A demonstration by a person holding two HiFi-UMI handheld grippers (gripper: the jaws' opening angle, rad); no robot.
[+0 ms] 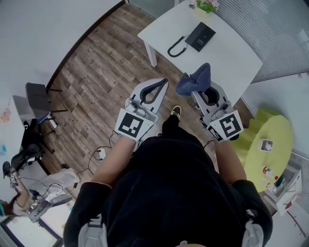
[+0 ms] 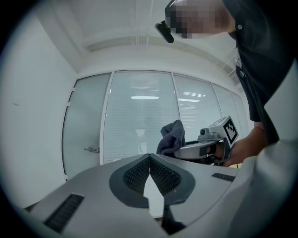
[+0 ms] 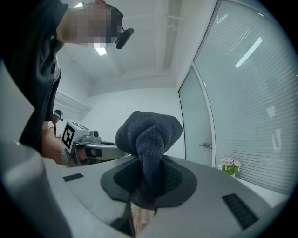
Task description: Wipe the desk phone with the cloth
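1. Grippers, two of them, one in each of the person's hands, hang in the air over the wooden floor [image 1: 101,67], on the near side of the one white table [image 1: 231,60].
2. The left gripper [image 1: 164,83] has its jaw tips pressed together with nothing between them.
3. The right gripper [image 1: 202,90] is clamped on the single cloth [image 1: 195,78]. The cloth is dark blue and bunched, and it stands up above the jaws in a loose fold.
4. One desk phone [image 1: 201,35], black and flat, lies on the far part of the white table. Its black cord [image 1: 176,48] loops on the tabletop just to its left.
5. The phone is well apart from the cloth and from both grippers, with bare tabletop between them.
6. One small pot of flowers [image 1: 206,6] stands at the far edge of the table, beyond the phone.
7. To the right stands one round yellow-green table [image 1: 263,154] with a few small items on it that are too small to name.
8. To the left, one dark chair [image 1: 38,96] sits near the wall.
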